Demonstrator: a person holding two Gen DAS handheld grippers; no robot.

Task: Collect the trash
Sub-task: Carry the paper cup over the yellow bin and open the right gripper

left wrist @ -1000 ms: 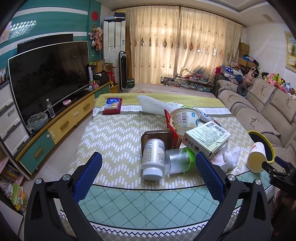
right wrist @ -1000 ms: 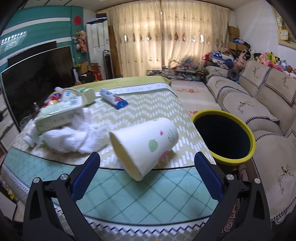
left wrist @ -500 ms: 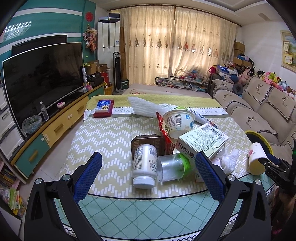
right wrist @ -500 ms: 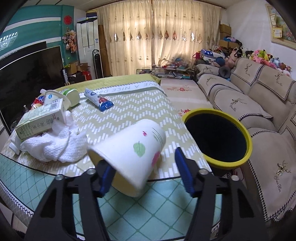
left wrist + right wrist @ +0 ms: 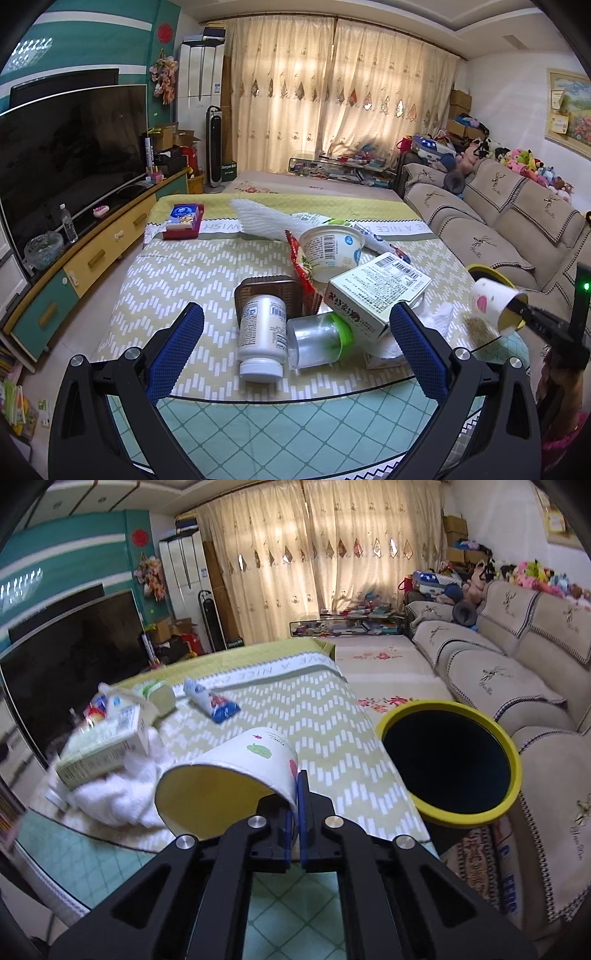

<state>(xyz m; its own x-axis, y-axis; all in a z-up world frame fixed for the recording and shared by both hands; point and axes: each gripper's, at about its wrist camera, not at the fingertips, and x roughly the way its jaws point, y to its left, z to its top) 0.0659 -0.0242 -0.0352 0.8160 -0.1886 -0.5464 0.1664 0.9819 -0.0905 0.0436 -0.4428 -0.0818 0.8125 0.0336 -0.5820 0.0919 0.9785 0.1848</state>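
- The tabletop (image 5: 207, 273), under a green zigzag cloth, carries a heap of trash near its front edge; the yellow-rimmed bin (image 5: 448, 760) stands on the floor just beside its right side, mouth open.
- In the heap, a printed carton (image 5: 380, 291) leans over a clear jar with a green lid (image 5: 317, 339), a white pill bottle (image 5: 262, 336) lies beside the jar, and a white tub (image 5: 330, 249) sits behind.
- The paper cup (image 5: 229, 779) is held off the tabletop, tilted with its yellow inside facing the camera, between the heap and the bin.
- The right tool (image 5: 297, 808) is closed on the cup's rim wall, one pad inside and one outside. That thin pinch could let the cup swing or slip, and an early release might drop it on the tabletop or floor short of the bin.
- The left tool (image 5: 295, 350) is wide open and holds nothing, hovering before the bottle and jar; reaching in carelessly could topple the leaning carton.
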